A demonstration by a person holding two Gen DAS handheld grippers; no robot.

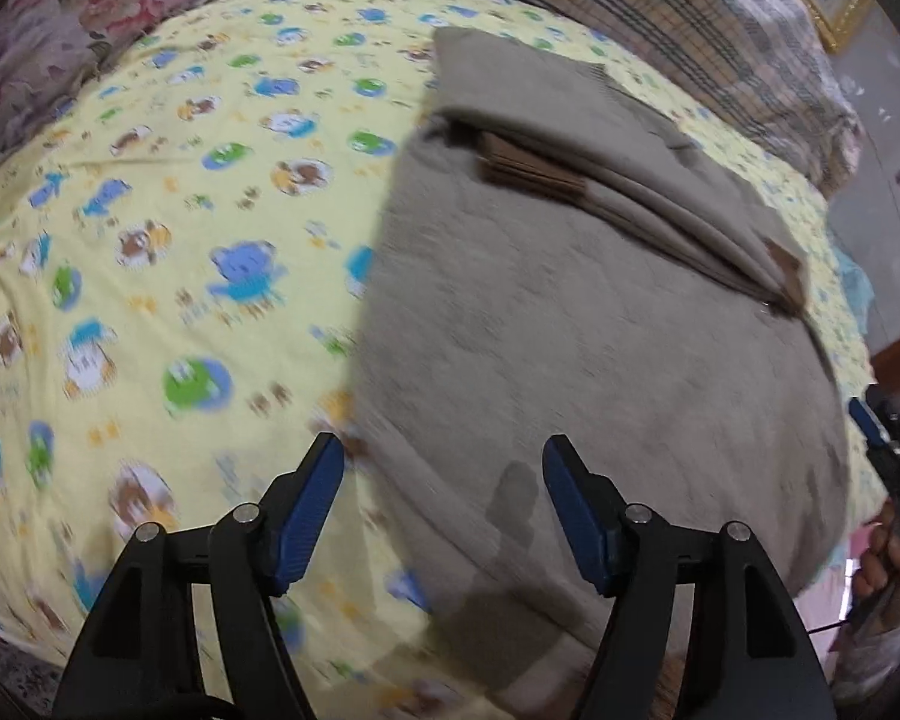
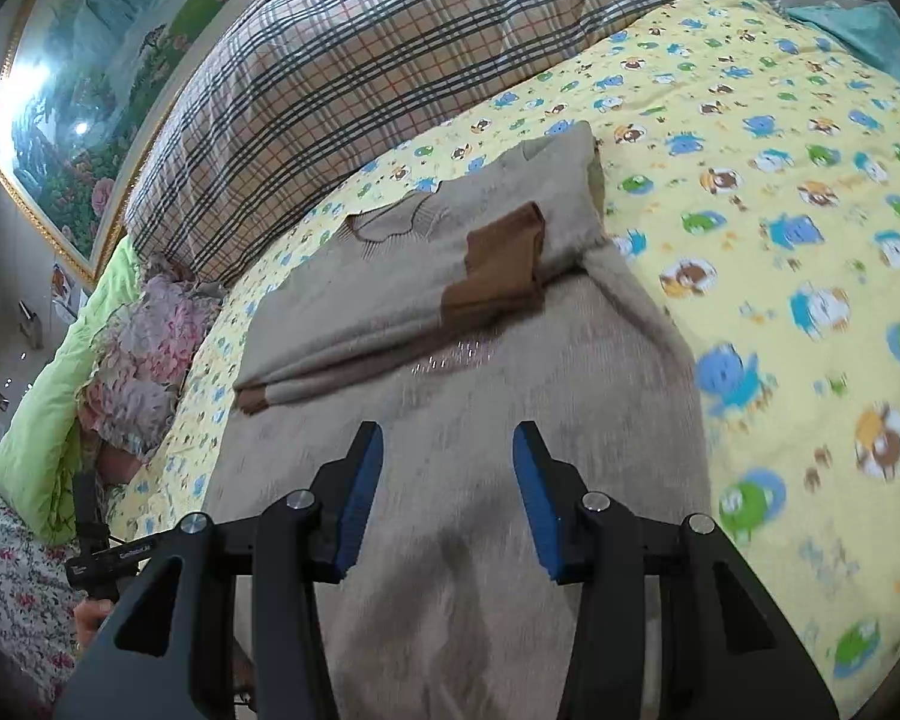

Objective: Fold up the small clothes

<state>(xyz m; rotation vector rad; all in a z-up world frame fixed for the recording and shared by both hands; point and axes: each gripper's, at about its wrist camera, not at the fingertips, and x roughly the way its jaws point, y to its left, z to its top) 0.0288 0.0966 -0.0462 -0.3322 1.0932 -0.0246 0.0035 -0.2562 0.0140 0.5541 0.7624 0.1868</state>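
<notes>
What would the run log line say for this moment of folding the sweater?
step: mid-fold | sweater: sleeves folded across, lying on yellow sheet | left gripper: open, empty | right gripper: open, empty

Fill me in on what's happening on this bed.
A person is folding a beige sweater with brown cuffs on a yellow cartoon-print bedsheet. Both sleeves are already folded across the body. The left gripper and right gripper are both open with nothing between the jaws, hovering over the sweater's near end.
</notes>
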